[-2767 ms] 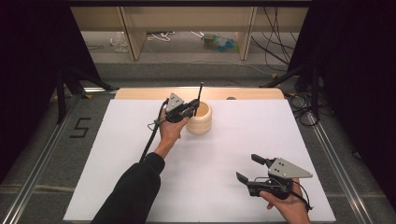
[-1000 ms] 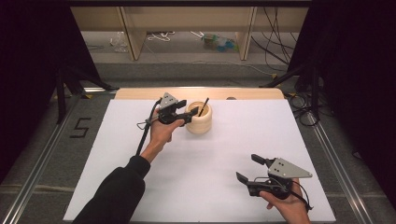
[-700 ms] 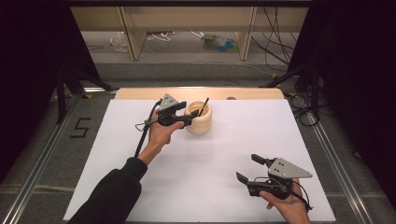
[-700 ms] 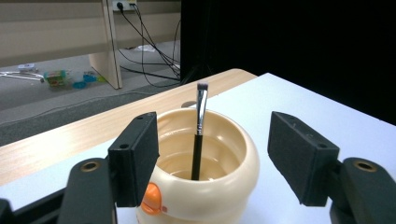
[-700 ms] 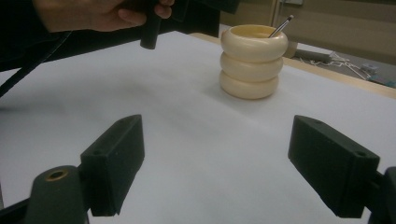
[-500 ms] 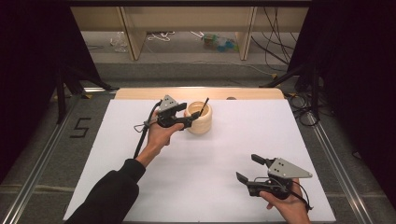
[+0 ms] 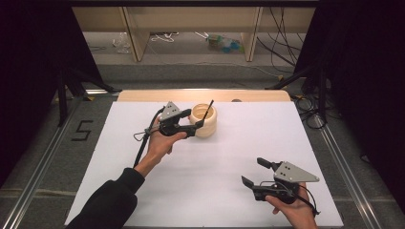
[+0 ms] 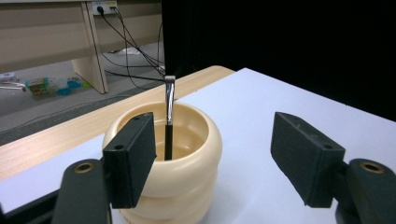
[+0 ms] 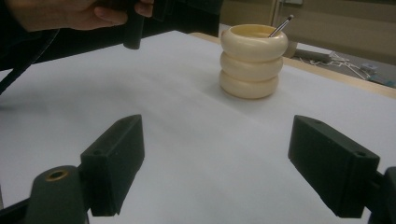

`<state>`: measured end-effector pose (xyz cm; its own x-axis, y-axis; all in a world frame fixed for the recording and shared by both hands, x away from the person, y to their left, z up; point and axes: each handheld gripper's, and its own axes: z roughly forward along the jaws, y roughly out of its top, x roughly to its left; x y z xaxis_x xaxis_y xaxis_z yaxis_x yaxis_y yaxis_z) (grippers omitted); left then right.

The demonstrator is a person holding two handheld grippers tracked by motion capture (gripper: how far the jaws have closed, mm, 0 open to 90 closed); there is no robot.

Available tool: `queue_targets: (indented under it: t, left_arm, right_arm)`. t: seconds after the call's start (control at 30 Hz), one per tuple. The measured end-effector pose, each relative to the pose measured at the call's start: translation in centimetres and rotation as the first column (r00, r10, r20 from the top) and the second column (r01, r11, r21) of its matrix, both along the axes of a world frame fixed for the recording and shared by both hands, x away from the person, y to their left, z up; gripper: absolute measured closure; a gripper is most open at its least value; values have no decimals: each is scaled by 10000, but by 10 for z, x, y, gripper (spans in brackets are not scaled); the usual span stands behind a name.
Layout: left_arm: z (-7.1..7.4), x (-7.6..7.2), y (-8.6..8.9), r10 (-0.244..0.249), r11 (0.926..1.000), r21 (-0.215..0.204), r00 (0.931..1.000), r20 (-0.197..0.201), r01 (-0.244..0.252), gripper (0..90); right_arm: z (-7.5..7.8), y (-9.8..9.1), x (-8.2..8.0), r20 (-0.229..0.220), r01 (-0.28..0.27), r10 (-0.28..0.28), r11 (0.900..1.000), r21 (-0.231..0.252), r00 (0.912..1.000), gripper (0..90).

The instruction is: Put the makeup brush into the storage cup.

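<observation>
L gripper (image 7: 197, 128) has just been opening, jaws wide & empty beside the cream ribbed holder (image 7: 204, 121) near table's far edge; black pen (image 7: 206, 112) stands inside, leaning. Back off straight w/o clipping the rim. R gripper (image 7: 254, 172) open, idle at near-right corner.
</observation>
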<state>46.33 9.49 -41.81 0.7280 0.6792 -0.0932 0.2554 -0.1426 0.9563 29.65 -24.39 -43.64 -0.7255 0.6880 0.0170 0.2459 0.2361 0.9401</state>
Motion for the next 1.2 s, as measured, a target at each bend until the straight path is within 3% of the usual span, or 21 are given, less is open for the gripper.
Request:
queue_targets:
  t: [0.23,0.27,0.67,0.8,0.83,0.97,1.0,1.03,1.2]
  left_arm:
    - [0,-5,6,-74,9999,-102,10000,6,74,277]
    - [0,-6,6,-71,9999,-126,10000,19,71,272]
    - [8,-19,7,-356,9989,-285,9990,262,364,257]
    - [12,-23,8,-370,9988,-299,9987,357,381,254]
    - [12,-24,8,-386,9986,-362,9987,319,397,253]
    - [11,-27,9,-467,9986,-220,9984,322,474,246]
    - [11,-28,10,-480,9986,-212,9983,320,487,245]
    - [10,-29,11,-498,9984,-258,9984,274,505,245]
    - [12,-34,17,-484,9984,-277,9982,361,494,246]
  right_arm:
    - [0,0,0,33,-6,6,10000,-15,10000,197]
    - [0,-1,2,358,-31,34,10000,-71,9994,197]
    - [0,0,1,311,-40,41,10000,-30,9995,197]
    - [1,0,0,78,-43,44,10000,-48,10000,197]
    - [1,-1,1,289,-35,37,10000,-93,9996,196]
    - [1,0,-1,95,-29,29,10000,-33,10000,196]
    - [1,-1,1,285,-31,33,10000,-76,9996,197]
    - [1,0,0,146,-29,30,10000,-66,9999,196]
    - [1,-1,1,278,-25,28,10000,-94,9996,196]
